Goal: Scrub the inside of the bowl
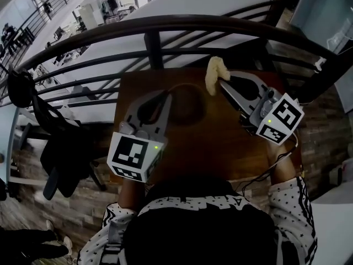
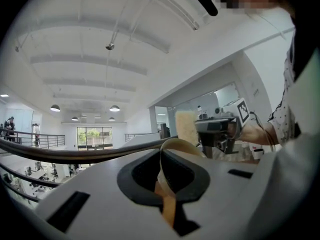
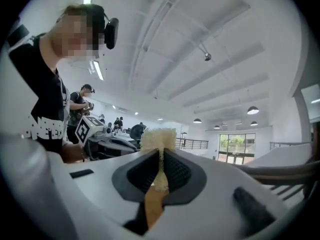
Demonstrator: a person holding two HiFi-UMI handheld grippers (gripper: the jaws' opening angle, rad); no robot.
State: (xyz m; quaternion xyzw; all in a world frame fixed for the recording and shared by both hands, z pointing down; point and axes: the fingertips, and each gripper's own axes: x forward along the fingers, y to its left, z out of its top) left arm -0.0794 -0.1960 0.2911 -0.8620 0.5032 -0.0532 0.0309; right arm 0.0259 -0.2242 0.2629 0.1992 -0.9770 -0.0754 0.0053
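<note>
A dark brown bowl (image 1: 186,105) rests on the wooden table (image 1: 220,153). My left gripper (image 1: 166,96) is shut on its near left rim. In the left gripper view the tan rim of the bowl (image 2: 178,146) curves up from between the jaws of the left gripper (image 2: 165,183). My right gripper (image 1: 222,83) is shut on a pale yellow sponge (image 1: 215,73), held just above the bowl's far right edge. The sponge (image 3: 159,138) sticks out past the closed jaws of the right gripper (image 3: 159,171). The sponge (image 2: 186,126) and the right gripper (image 2: 220,129) also show in the left gripper view.
A dark curved metal railing (image 1: 165,26) runs right behind the table's far edge, with a drop to a lower floor beyond. A black jacket (image 1: 60,148) hangs at the left. Other people (image 3: 82,104) stand farther back in the room.
</note>
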